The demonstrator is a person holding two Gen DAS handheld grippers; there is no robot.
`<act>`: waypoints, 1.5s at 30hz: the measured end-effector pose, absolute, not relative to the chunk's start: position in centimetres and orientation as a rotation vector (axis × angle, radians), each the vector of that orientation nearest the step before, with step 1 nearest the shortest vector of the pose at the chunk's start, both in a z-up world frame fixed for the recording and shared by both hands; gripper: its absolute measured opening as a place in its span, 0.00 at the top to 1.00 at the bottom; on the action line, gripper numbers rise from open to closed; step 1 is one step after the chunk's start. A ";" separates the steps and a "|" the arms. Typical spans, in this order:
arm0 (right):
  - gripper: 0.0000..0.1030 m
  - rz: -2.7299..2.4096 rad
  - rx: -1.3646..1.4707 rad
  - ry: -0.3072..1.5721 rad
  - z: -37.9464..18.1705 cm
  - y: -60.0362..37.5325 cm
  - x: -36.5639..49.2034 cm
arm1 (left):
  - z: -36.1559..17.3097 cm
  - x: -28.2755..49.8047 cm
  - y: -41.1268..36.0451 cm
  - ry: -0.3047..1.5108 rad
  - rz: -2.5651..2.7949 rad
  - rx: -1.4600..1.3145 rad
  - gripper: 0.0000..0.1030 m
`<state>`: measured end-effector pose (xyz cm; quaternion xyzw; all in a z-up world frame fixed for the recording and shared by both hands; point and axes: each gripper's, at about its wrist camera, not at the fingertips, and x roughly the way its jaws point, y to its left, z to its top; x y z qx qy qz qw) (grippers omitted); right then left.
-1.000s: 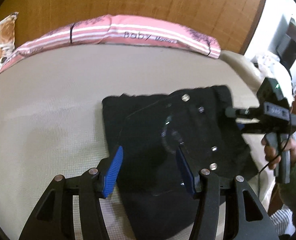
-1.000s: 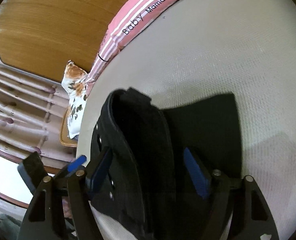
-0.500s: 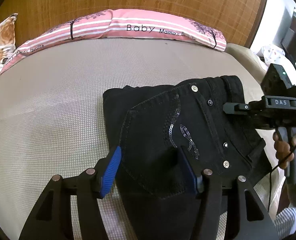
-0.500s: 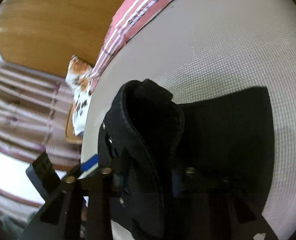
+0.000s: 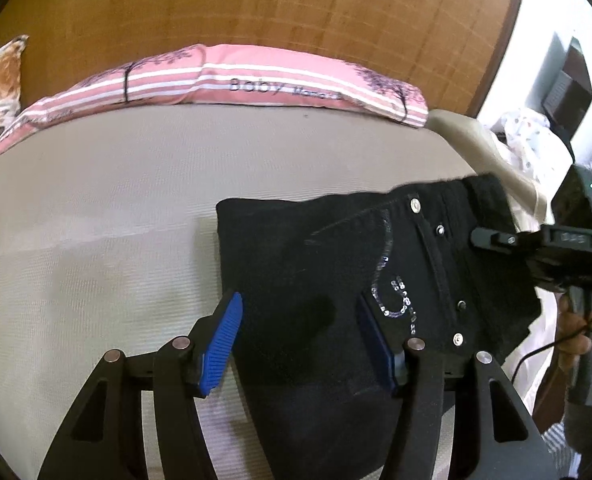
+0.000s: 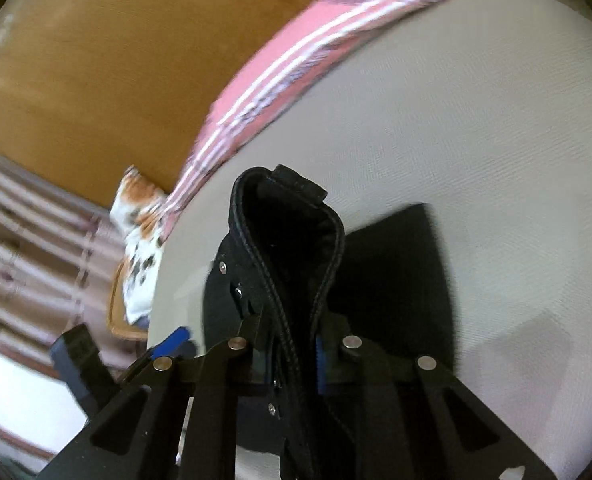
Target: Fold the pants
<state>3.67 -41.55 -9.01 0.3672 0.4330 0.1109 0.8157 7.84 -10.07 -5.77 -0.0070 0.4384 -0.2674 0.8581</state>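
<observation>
Presently listed, largest first.

Bed point(image 5: 96, 208): beige woven cover, carries all items; wooden headboard point(image 5: 256, 8) at the far side.

Pillow point(image 5: 256, 88): long, pink-striped, lying along the far edge of the bed; a floral cushion point(image 5: 0, 80) sits at the far left.

Pants point(image 5: 336, 280): black, sequin trim and metal studs, partly folded, lying on the near right part of the bed. The waistband point(image 6: 288, 232) is raised off the cover in a loop.

Left gripper point(image 5: 300, 344): angled downward over the near edge of the pants, jaws parted wide and straddling the cloth; the blue pads do not appear to press on it.

Right gripper point(image 6: 292, 356): angled downward, jaws closing on the waistband, which runs between them and looks pinched. The person's hand point(image 5: 576, 332) holds its handle at the right edge of the bed.

Handling note, as a judgement: the fold in hand will go best if both waistband layers stay together in the right jaws, are carried across level and laid with edges matched, while the left gripper steadies the lower layer against dragging.
</observation>
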 end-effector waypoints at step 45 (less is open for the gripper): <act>0.88 0.070 0.610 1.019 -11.0 -41.6 -4.5 | -10.5 3.0 -13.3 1.031 -0.687 0.246 0.41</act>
